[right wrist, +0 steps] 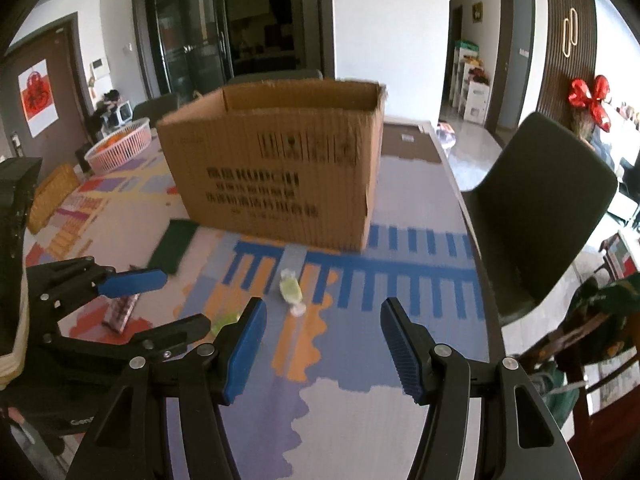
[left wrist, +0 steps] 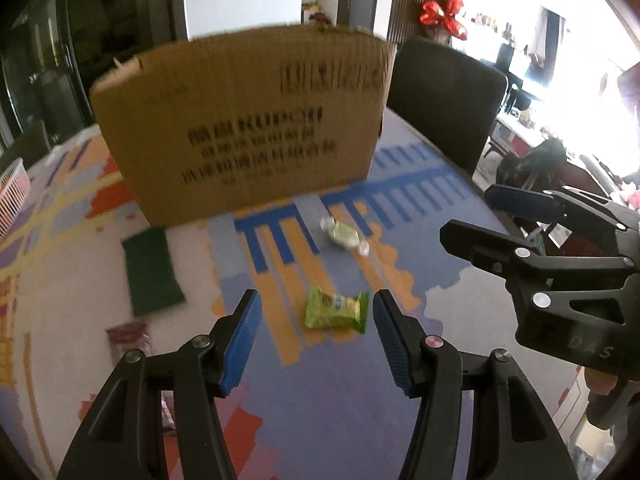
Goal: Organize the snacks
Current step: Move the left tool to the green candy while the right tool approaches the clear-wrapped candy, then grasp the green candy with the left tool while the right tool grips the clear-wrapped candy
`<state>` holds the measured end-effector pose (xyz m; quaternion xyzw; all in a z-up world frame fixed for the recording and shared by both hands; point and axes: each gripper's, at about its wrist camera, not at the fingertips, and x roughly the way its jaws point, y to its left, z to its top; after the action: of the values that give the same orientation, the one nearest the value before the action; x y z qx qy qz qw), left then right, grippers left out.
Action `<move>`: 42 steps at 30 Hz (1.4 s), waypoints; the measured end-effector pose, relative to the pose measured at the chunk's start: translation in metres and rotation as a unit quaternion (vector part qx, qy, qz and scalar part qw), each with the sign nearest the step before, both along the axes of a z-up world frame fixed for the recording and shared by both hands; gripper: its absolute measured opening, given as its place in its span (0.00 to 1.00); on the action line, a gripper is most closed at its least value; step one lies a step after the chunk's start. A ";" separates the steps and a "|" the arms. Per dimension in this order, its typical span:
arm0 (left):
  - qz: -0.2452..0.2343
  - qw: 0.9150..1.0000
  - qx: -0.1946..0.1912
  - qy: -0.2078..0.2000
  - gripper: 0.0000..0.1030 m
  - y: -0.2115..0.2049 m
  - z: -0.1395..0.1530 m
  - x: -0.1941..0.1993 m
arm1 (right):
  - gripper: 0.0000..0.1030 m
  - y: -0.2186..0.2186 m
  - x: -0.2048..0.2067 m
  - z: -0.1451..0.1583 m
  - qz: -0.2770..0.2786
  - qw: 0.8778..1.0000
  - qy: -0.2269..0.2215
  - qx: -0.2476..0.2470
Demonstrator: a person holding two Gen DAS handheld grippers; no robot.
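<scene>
A green flat packet [left wrist: 154,270] is seen at the left on the patterned table [left wrist: 452,292], near the cardboard box [left wrist: 240,120]. The left gripper [left wrist: 316,316] is held open around a green snack packet [left wrist: 337,308], untouched. Further right, the right gripper [right wrist: 323,322] is held open and empty, below a twisted candy [right wrist: 292,292].

right tool [right wrist: 323,338] gaping | candy [right wrist: 291,292] ahead | cardboard box [right wrist: 276,164] beyond
</scene>
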<state>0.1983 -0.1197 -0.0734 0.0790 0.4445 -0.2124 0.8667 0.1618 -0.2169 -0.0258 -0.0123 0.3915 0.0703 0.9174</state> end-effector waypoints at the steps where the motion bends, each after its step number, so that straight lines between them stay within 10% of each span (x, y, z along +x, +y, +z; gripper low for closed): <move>1: -0.001 1.000 0.001 0.008 0.55 -0.001 -0.005 0.000 | 0.59 0.000 0.000 -0.004 0.000 1.000 0.005 -0.001; 18: -0.002 0.999 0.019 0.039 0.55 -0.015 -0.039 0.018 | 0.59 -0.006 0.006 -0.042 -0.007 0.998 0.056 -0.007; 25: 0.003 0.999 0.002 0.043 0.30 -0.004 -0.039 0.021 | 0.59 -0.001 0.012 -0.043 -0.001 0.998 0.058 -0.011; 42: 0.056 0.998 -0.007 0.028 0.28 0.038 -0.016 0.027 | 0.58 0.024 0.045 -0.052 0.025 0.998 0.064 -0.010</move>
<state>0.2248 -0.0819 -0.0899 0.0417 0.4711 -0.1689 0.8648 0.2069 -0.1926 -0.0776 -0.0273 0.4499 0.0901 0.8881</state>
